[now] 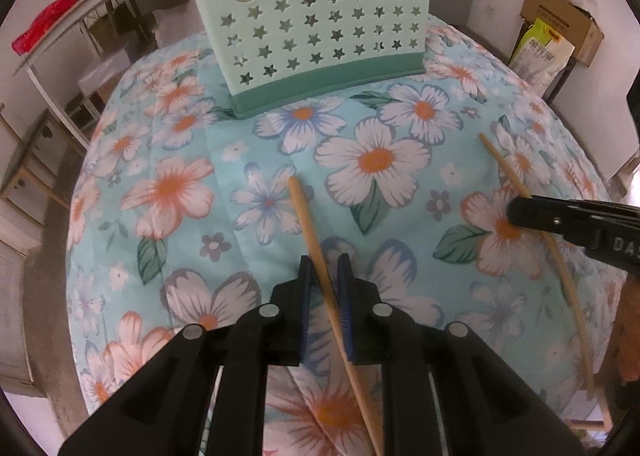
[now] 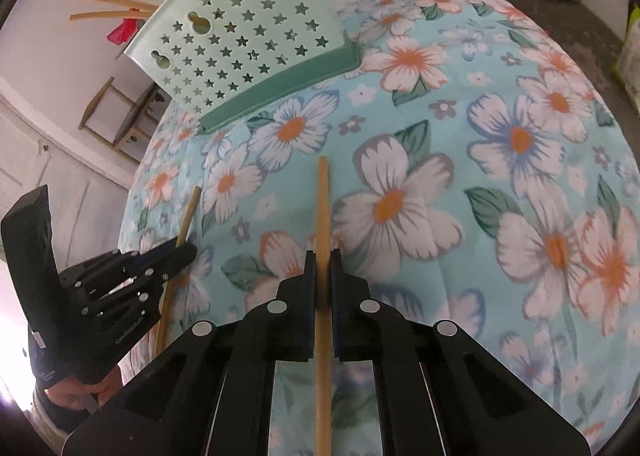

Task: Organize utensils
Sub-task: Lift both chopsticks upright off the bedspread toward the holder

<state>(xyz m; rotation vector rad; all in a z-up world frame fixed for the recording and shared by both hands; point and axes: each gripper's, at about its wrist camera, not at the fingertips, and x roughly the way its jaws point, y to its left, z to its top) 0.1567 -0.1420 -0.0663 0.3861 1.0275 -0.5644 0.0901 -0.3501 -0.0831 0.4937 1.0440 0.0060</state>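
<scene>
A mint-green utensil holder (image 1: 320,15) with star-shaped holes stands at the far side of the flowered tablecloth (image 1: 400,159). In the right wrist view the holder (image 2: 248,39) has two wooden chopsticks (image 2: 112,3) sticking out of its top. My left gripper (image 1: 324,262) is shut on a wooden chopstick (image 1: 304,211) that crosses its pads at a slant. My right gripper (image 2: 322,256) is shut on a second chopstick (image 2: 322,195), held straight along its fingers. Each gripper shows in the other's view: the right gripper (image 1: 514,211) at the right, the left gripper (image 2: 190,252) at the left.
A cardboard box (image 1: 560,11) and a printed bag (image 1: 540,51) stand beyond the table's far right edge. A shelf with a red item (image 1: 44,23) is at the left. A wooden chair (image 2: 116,115) stands behind the holder. A hand (image 2: 80,392) grips the left tool.
</scene>
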